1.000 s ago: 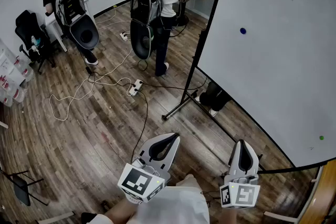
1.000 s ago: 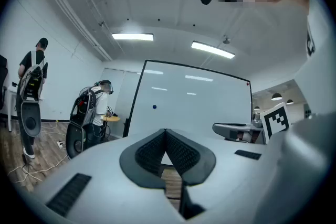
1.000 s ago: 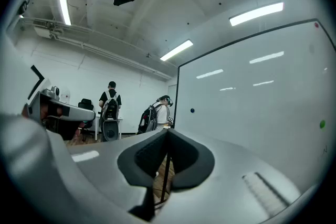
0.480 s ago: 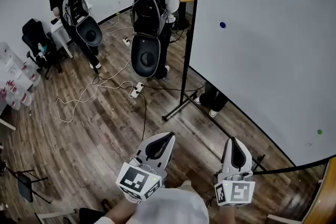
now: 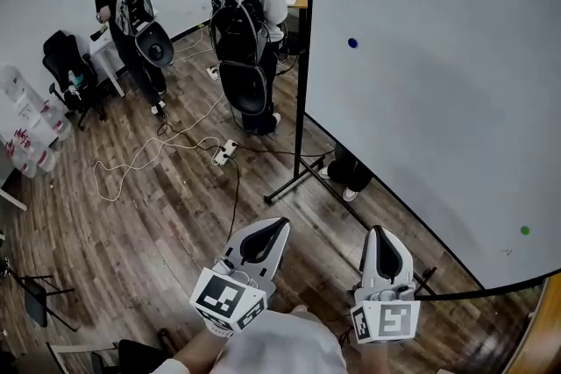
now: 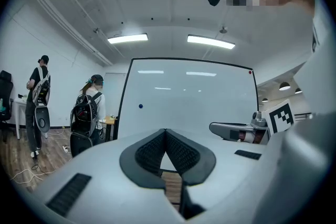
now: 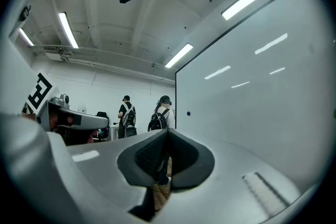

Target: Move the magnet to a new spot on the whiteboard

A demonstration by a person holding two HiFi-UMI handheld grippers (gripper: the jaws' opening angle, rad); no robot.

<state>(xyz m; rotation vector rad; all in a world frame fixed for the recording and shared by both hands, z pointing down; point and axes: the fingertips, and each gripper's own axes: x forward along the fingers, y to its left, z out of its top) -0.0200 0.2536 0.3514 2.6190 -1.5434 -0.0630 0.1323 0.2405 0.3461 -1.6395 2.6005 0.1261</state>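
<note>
Status: task not started, by my read.

- Left gripper (image 5: 277,225) and right gripper (image 5: 378,231) sit at the bottom centre of the head view. Both are well apart from the whiteboard (image 5: 438,118), which fills the right half of the frame.
- Fingers (image 6: 149,153), both units: pressed together at the tips, nothing between them. Each gripper view confirms this.
- Blue magnet (image 5: 352,42): on the board, upper centre of the frame, near the board's left edge.
- Green magnet (image 5: 524,230): lower right, near the board's bottom edge.
- Target magnet: can't tell which.

Steps left: approach board, open fingers, grip magnet, pull off, re-seat at a new spot, release. None done yet.
</note>
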